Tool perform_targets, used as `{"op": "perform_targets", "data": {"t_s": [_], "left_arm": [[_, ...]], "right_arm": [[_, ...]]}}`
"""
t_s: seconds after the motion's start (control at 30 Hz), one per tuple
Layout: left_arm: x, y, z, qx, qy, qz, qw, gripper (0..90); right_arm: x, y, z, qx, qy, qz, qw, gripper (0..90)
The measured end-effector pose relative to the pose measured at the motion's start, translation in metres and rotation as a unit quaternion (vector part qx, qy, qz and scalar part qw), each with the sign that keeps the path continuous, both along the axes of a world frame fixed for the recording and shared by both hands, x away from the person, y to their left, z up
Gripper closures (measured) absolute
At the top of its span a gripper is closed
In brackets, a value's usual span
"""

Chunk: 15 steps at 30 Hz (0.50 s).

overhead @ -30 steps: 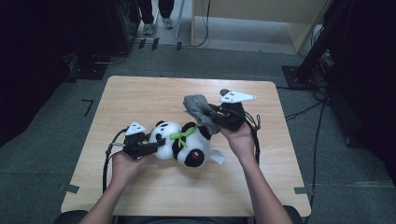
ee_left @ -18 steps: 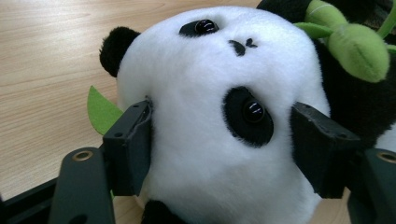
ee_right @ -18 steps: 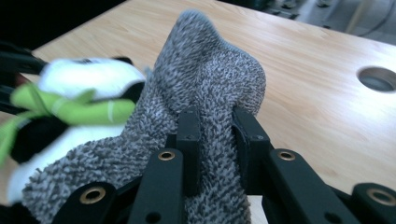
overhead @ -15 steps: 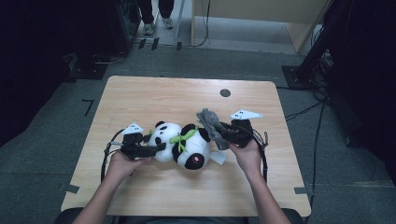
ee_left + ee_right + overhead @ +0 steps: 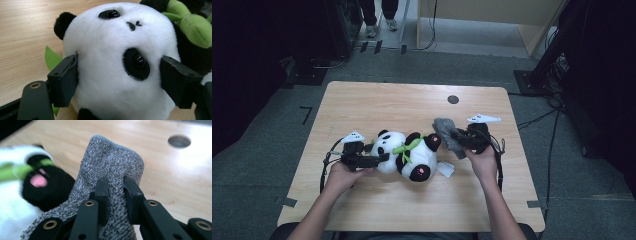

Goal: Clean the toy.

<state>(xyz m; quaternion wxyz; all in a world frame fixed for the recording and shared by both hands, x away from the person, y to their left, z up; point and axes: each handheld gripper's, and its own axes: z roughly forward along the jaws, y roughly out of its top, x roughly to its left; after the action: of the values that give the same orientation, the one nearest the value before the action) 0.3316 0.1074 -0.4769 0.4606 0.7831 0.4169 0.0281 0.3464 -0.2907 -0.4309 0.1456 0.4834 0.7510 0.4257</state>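
Note:
A black-and-white plush panda (image 5: 407, 155) with a green bamboo sprig lies on the wooden table (image 5: 387, 105). My left gripper (image 5: 379, 157) is at its head. In the left gripper view the head (image 5: 112, 62) sits between the jaws of that gripper (image 5: 118, 77). These jaws have just been opening, and the pads flank the fur without squeezing it. My right gripper (image 5: 457, 137) is shut on a grey fuzzy cloth (image 5: 444, 130) just right of the panda. In the right gripper view the cloth (image 5: 112, 157) is pinched in the right gripper (image 5: 115, 192), beside a black paw (image 5: 42, 185).
A round hole (image 5: 453, 99) is set in the table behind the right gripper. A white tag (image 5: 444, 169) sticks out by the panda's foot. A person's legs (image 5: 379, 15) stand on the floor beyond the far edge. Cables trail from both grippers.
The right hand has come down with the grey cloth, from above the panda to table level at its right. The left jaws have spread wider around the panda's head.

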Motion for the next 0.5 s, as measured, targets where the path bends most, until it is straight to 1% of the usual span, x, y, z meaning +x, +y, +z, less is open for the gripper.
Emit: {"op": "perform_targets", "data": {"t_s": [0.13,0.23,0.3,0.4,0.5], "left_arm": [[0.000,0.000,0.000,0.000,-0.001,0.000,1.0000,21.0],[0.000,0.000,0.000,0.000,-0.001,0.001,1.0000,20.9],[0.000,0.000,0.000,0.000,-0.002,0.002,1.0000,20.8],[0.000,0.000,0.000,-0.001,-0.001,0.002,1.0000,20.8],[0.000,0.000,0.000,-0.001,-0.002,0.001,1.0000,20.8]], "right_arm": [[-0.008,0.000,0.020,0.025,-0.028,0.004,0.9993,75.7],[-0.015,0.008,0.034,0.036,-0.052,0.020,0.9978,75.3],[-0.019,0.014,0.041,0.039,-0.065,0.032,0.9966,75.2],[-0.024,0.026,0.047,0.036,-0.078,0.050,0.9951,75.2],[-0.026,0.037,0.046,0.032,-0.075,0.066,0.9945,75.1]]}}
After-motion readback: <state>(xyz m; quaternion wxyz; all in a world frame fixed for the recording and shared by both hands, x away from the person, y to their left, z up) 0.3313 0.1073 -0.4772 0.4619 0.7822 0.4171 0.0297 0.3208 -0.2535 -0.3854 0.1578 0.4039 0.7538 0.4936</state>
